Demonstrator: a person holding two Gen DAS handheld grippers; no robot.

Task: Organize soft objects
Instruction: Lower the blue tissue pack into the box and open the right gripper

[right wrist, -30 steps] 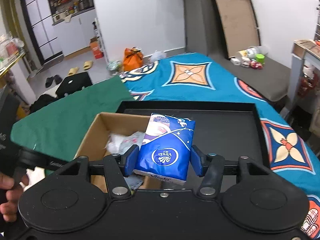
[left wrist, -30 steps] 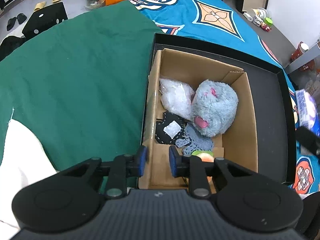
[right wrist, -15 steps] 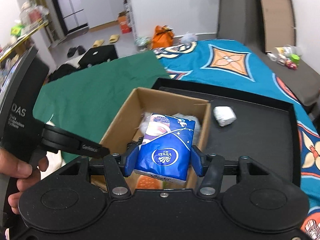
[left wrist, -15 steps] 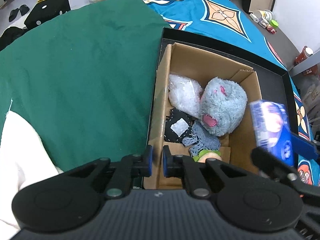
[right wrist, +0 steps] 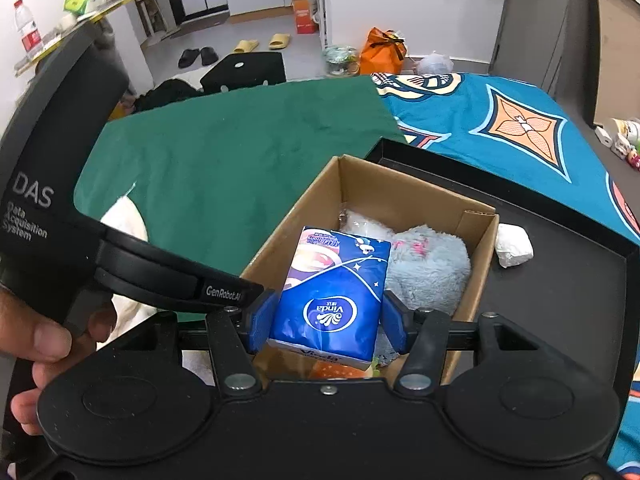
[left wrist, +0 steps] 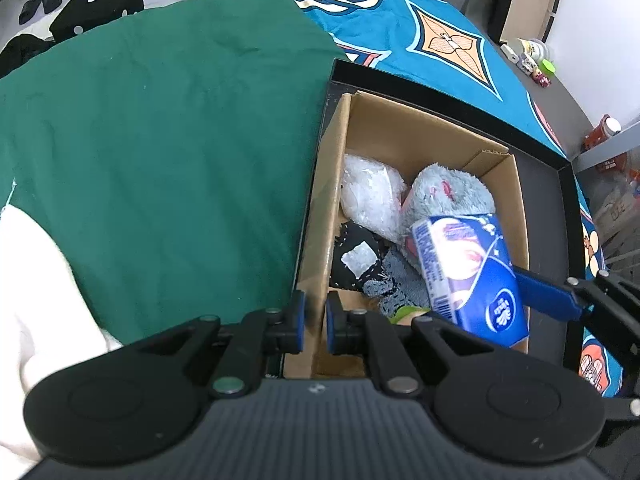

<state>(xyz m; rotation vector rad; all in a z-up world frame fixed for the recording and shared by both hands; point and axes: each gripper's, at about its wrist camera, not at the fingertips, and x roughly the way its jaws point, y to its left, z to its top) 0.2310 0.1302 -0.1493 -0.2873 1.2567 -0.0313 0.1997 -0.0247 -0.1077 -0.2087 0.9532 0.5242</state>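
My right gripper (right wrist: 326,320) is shut on a blue tissue pack (right wrist: 334,292) and holds it over the near end of the open cardboard box (right wrist: 360,184). The pack also shows in the left wrist view (left wrist: 468,272). My left gripper (left wrist: 314,322) is shut on the box's near left wall (left wrist: 320,240). Inside the box lie a grey plush toy (left wrist: 452,192), a clear plastic bag (left wrist: 370,196), a black cloth (left wrist: 356,256) and a grey knit piece (left wrist: 394,284). An orange item under the pack is mostly hidden.
The box sits in a black tray (right wrist: 560,280) on a bed with a teal patterned cover (right wrist: 500,120) and a green cloth (left wrist: 160,140). A white wad (right wrist: 513,240) lies in the tray right of the box. A white cloth (left wrist: 36,280) lies at the left.
My right gripper carried the tissue pack leftward from over the tray to over the box. My left gripper closed onto the box's left wall.
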